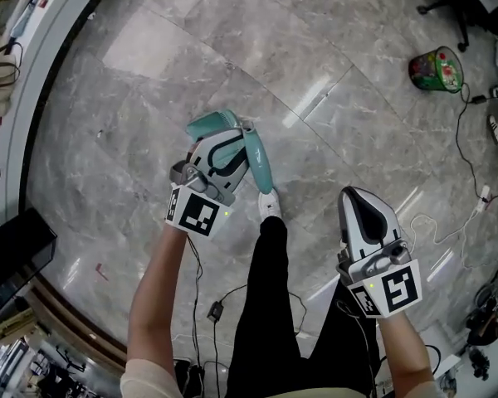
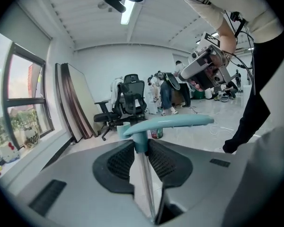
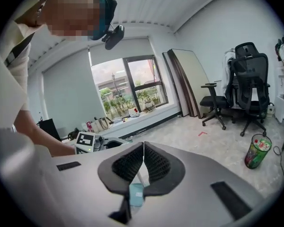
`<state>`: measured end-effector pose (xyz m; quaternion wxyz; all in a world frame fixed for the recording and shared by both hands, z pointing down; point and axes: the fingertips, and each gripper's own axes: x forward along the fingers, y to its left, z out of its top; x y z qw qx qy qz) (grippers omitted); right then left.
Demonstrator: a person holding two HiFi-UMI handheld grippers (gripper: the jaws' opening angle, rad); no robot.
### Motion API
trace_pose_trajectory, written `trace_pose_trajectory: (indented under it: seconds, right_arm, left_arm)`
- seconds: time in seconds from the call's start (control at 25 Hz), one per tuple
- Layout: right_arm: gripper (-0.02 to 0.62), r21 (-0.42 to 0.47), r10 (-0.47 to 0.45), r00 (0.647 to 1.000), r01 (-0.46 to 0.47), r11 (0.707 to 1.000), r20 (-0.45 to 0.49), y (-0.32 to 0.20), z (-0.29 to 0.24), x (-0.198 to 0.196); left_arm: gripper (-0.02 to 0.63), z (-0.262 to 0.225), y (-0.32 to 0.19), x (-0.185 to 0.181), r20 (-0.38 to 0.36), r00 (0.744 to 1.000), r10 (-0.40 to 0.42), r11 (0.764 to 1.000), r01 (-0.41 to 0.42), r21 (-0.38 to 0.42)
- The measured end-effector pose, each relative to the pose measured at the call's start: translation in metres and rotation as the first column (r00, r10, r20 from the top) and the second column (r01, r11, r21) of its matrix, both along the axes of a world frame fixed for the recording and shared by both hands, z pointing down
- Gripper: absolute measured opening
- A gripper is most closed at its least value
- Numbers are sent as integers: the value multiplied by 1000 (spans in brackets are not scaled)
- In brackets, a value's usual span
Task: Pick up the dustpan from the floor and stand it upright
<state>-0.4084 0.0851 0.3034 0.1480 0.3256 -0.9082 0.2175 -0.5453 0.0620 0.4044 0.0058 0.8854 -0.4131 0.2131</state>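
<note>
The teal dustpan [image 1: 215,123] hangs off the grey floor with its long handle [image 1: 258,161] slanting down toward my shoe. My left gripper [image 1: 225,145] is shut on it. In the left gripper view the teal bar [image 2: 168,122] crosses just past the jaws, and its stub and thin rod are pinched between the black pads [image 2: 118,162] of the left gripper [image 2: 140,144]. My right gripper [image 1: 358,194] is held to the right, apart from the dustpan. In its own view the right gripper [image 3: 143,144] has its tips touching and nothing gripped.
A green waste bin [image 1: 436,69] stands far right on the marble floor, with cables [image 1: 469,143] beside it. My black-trousered leg and white shoe [image 1: 268,204] are between the grippers. Office chairs [image 3: 248,91] line one wall, and a curved window ledge [image 1: 33,98] runs along the left.
</note>
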Motion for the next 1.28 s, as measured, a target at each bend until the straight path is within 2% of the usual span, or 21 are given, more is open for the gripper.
trace_pose_trajectory:
  seconds: [0.12, 0.28, 0.48, 0.68, 0.88, 0.96, 1.0, 1.04, 1.08, 1.16, 1.2, 1.24, 1.28]
  right_arm:
    - [17, 8, -56, 998, 56, 998, -7, 7, 3, -27]
    - [17, 4, -105, 994, 105, 994, -10, 11, 9, -46]
    - [17, -4, -139, 990, 139, 990, -6, 23, 14, -65]
    - [17, 6, -142, 990, 142, 990, -20, 21, 10, -45]
    - [17, 13, -77, 997, 78, 997, -25, 9, 5, -16]
    - [17, 24, -59, 998, 59, 998, -20, 6, 2, -7]
    - [17, 31, -54, 998, 55, 998, -17, 5, 0, -3]
    - [17, 39, -54, 998, 54, 998, -13, 4, -4, -1]
    - [17, 53, -58, 998, 59, 997, -7, 3, -11, 0]
    - [17, 98, -82, 997, 81, 992, 6, 3, -31, -1]
    - [17, 125, -98, 995, 96, 987, 10, 4, -43, -2]
    - [17, 152, -115, 993, 111, 982, 13, 7, -56, -3]
    - [18, 177, -130, 991, 125, 976, 17, 10, -69, -3]
  left_arm:
    - [91, -3, 13, -18, -10, 1000, -10, 1000, 10, 8]
    - [91, -2, 15, -11, 8, 1000, 8, 999, -8, 36]
    - [91, 4, 14, -10, 13, 1000, -12, 999, 11, 49]
    - [98, 3, 15, -11, 49, 998, -42, 997, 39, 61]
    - [141, 10, 28, -24, 94, 994, -54, 998, 53, 18]
    - [141, 12, 37, -33, 115, 989, -96, 995, 96, 3]
    - [133, 9, 44, -37, 115, 984, -132, 991, 133, 0]
    - [49, 3, 51, -41, 114, 978, -173, 985, 173, 2]
    - [11, -7, 57, -46, 121, 971, -208, 978, 208, 10]
    - [11, -34, 73, -53, 152, 950, -274, 962, 272, 32]
    - [11, -50, 82, -55, 144, 936, -322, 947, 319, 38]
    - [11, -69, 93, -54, 101, 918, -384, 923, 382, 38]
    - [11, -90, 104, -49, 19, 888, -459, 888, 458, 32]
